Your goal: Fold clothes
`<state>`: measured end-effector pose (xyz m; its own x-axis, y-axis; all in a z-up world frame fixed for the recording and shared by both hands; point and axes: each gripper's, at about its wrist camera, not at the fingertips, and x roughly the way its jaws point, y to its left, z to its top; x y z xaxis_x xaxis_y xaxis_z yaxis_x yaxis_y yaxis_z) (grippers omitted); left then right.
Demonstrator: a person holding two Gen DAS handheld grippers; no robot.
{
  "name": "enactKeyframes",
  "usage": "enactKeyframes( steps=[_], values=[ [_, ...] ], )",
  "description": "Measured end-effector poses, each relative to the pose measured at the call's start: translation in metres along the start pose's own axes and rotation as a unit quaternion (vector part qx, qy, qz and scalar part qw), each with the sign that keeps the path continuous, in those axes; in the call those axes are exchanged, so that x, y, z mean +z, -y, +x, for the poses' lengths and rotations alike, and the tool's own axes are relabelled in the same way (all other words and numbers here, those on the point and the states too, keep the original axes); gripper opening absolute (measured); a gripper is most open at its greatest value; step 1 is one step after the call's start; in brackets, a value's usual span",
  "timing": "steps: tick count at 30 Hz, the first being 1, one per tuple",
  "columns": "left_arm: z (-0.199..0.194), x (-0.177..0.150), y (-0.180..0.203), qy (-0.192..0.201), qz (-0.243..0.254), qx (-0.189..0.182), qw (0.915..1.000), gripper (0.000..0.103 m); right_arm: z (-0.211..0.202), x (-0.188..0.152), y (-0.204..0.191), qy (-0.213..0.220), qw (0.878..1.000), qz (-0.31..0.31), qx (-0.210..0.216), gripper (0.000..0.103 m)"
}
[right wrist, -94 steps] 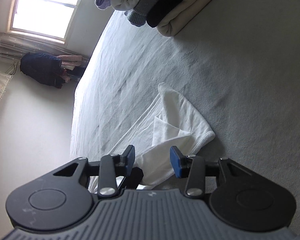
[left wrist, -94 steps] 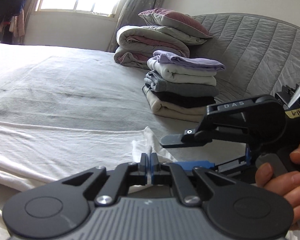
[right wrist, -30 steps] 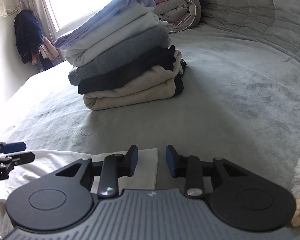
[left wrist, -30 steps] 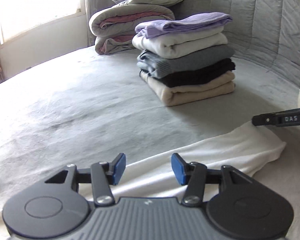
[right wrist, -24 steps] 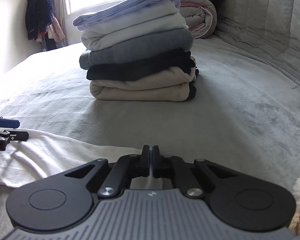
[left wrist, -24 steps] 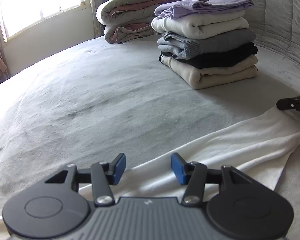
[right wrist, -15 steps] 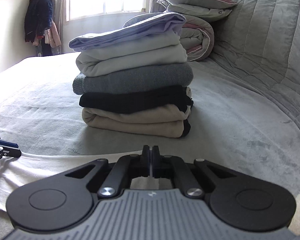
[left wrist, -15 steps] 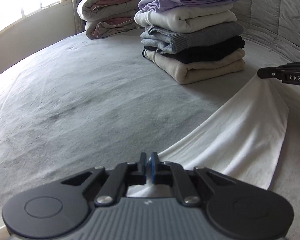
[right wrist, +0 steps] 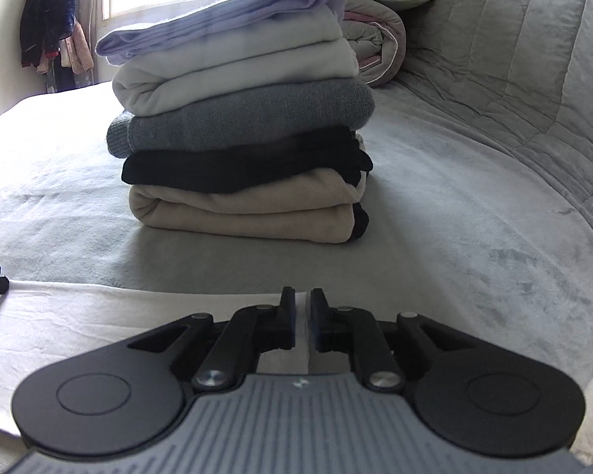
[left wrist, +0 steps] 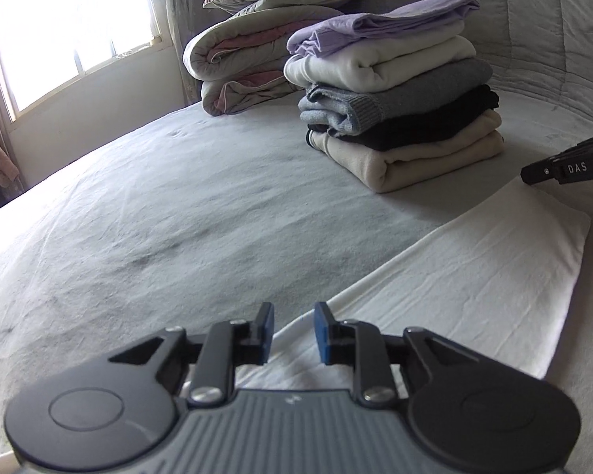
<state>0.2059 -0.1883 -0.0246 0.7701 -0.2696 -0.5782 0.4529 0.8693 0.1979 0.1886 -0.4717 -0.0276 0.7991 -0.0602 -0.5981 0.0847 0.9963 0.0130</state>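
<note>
Opening over white cloth [left wrist: 474, 276] edges: left claw [left wrist: 293, 333] wider, right claw [right wrist: 303, 322] narrow, neither gripping.

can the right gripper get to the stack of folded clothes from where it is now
Probably yes. The right gripper, jaws opening over the white cloth, faces the stack of folded clothes with only bare grey bedspread between.

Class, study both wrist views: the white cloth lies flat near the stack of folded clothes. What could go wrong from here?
1. Both grippers' jaws are opening over the white cloth; the left gripper and right gripper may let its edges shift, spoiling the fold.
2. The stack is tall and leans slightly; adding the cloth carelessly could topple it.
3. The right gripper works close to the stack and might nudge it.
</note>
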Motion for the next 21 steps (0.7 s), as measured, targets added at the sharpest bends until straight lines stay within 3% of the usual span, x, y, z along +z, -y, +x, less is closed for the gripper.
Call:
enactKeyframes(
  steps=[2,6,17,19,20,21],
  values=[
    [-0.01,0.001,-0.004,0.004,-0.011,-0.001,0.9999,0.033,-0.01,0.002,0.01,-0.003,1.0,0.028,0.002,0.017],
    [-0.032,-0.002,-0.016,0.003,-0.043,-0.012,0.999,0.033,-0.03,0.002,0.027,-0.011,0.997,0.082,0.011,0.033],
    [-0.104,-0.04,-0.06,0.008,-0.091,0.015,0.9957,0.044,-0.042,-0.022,0.016,-0.047,0.993,0.107,0.03,0.033],
    [-0.116,-0.05,-0.071,0.004,-0.093,0.026,0.9953,0.045,-0.035,-0.03,0.011,-0.066,0.993,0.101,0.017,0.031],
    [-0.122,-0.056,-0.078,0.002,-0.094,0.033,0.9951,0.046,-0.036,-0.033,0.008,-0.064,0.994,0.09,0.001,0.023],
    [-0.128,-0.062,-0.086,0.0,-0.096,0.039,0.9946,0.046,-0.037,-0.032,0.006,-0.067,0.994,0.084,-0.018,0.023]
  ],
)
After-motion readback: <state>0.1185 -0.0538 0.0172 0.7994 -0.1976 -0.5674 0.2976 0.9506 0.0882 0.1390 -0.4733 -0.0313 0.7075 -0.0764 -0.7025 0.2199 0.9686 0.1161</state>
